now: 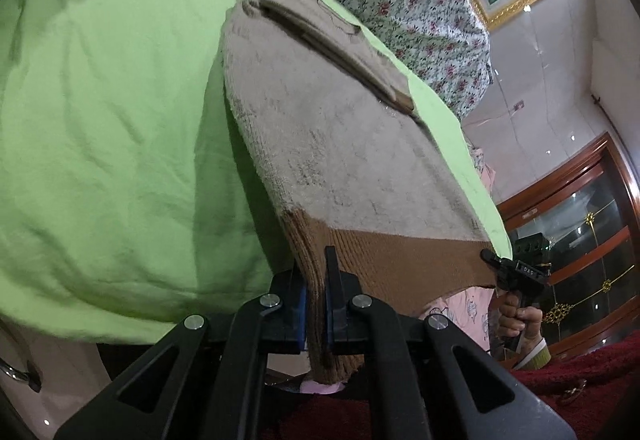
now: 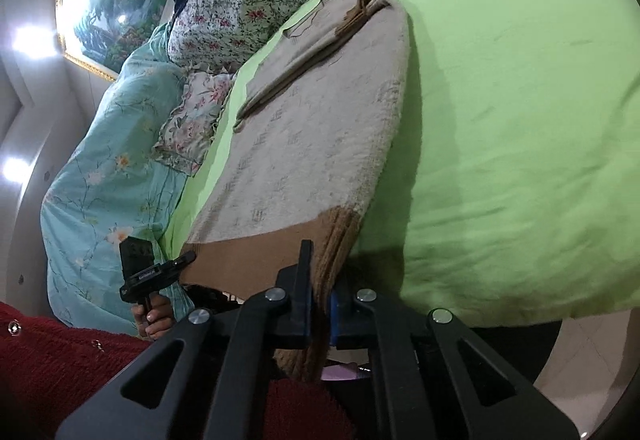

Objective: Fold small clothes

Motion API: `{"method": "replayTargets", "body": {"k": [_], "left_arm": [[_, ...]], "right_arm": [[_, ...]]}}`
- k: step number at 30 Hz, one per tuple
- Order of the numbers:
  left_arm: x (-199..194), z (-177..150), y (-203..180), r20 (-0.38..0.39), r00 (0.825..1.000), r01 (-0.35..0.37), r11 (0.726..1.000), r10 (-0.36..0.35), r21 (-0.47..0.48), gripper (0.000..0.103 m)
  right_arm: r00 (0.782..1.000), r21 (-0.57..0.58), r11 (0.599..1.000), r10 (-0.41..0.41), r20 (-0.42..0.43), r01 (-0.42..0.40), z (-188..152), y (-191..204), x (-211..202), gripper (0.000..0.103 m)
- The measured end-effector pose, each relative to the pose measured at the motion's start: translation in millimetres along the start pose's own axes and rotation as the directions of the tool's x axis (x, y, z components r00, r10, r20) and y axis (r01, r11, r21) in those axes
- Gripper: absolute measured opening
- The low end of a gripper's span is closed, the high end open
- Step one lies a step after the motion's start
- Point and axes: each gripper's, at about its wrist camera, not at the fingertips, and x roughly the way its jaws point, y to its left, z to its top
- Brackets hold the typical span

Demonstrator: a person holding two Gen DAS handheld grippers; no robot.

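A: Both corners of the brown hem pinched: left gripper [image 1: 316,304] clamped on one corner of the sweater [image 1: 340,144], right gripper [image 2: 320,304] clamped on the other

B: Where's the rest of it?

A: Spread on the green sheet [image 1: 112,120], collar end far, sleeves already folded across the body, hem at the near edge of the bed and lifted a little

B: Best way to carry on?

A: Probably keep the hem taut between the two grips, lift level, carry it far toward the collar, lay it down with edges lined up, then release together; uneven height would likely skew the fold

B: Any writing?

A: Small white letters on the right gripper [image 1: 516,272] seen from the left, seemingly "DAS"; a label on the left gripper [image 2: 160,272] seen from the right, too small to read; no tag visible on the sweater
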Motion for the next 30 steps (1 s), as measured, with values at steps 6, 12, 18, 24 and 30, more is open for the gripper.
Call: {"method": "replayTargets", "body": {"k": [6, 12, 18, 24, 30], "left_arm": [[-20, 45, -24, 0.096, 0.995, 0.018, 0.997, -0.024, 0.069, 0.005], [-35, 128, -53, 0.247, 0.967, 0.023, 0.989, -0.059, 0.146, 0.005], [-3, 223, -65, 0.324, 0.945, -0.019, 0.989, -0.031, 0.149, 0.005], [65, 307, -49, 0.296, 0.954, -0.083, 0.99, 0.045, 0.118, 0.005], [133, 362, -4, 0.217, 0.97, -0.111, 0.994, 0.105, 0.018, 0.005]], "right_arm": [[0.995, -0.041, 0.996, 0.078, 0.065, -0.075, 33, 25, -6, 0.007], [0.976, -0.127, 0.985, 0.139, 0.169, -0.119, 111, 55, -4, 0.007], [0.965, -0.143, 0.988, 0.098, 0.243, -0.065, 206, 58, 29, 0.007], [0.966, -0.11, 0.993, -0.003, 0.26, 0.033, 294, 45, 70, 0.007], [0.971, -0.069, 0.992, -0.083, 0.225, 0.101, 350, 19, 121, 0.007]]}}
